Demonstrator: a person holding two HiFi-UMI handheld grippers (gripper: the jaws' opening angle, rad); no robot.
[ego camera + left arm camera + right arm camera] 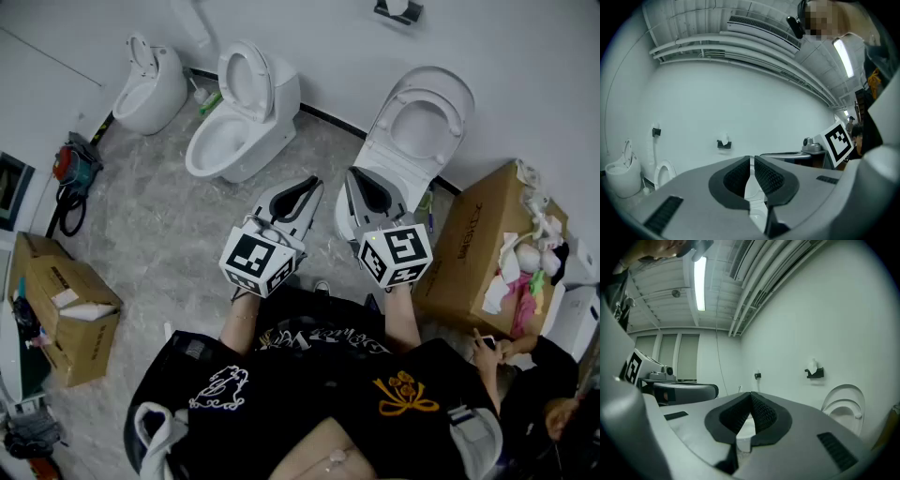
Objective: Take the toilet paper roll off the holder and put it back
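The toilet paper roll (723, 138) sits on a black wall holder (724, 145), high on the white wall and far ahead of both grippers. In the right gripper view the same roll (813, 366) and holder (815, 374) show at the right. In the head view the holder (397, 11) is at the top edge. My left gripper (309, 185) and right gripper (354, 176) are held side by side close to my body, above the floor. Both the left gripper (751, 160) and the right gripper (750, 395) are shut with nothing between their pads.
Three white toilets stand along the wall: left (150, 89), middle (239, 112) and right (412, 136). An open cardboard box (487, 248) and a seated person (525, 375) are at the right. More boxes (66, 309) and a red tool (73, 164) lie at the left.
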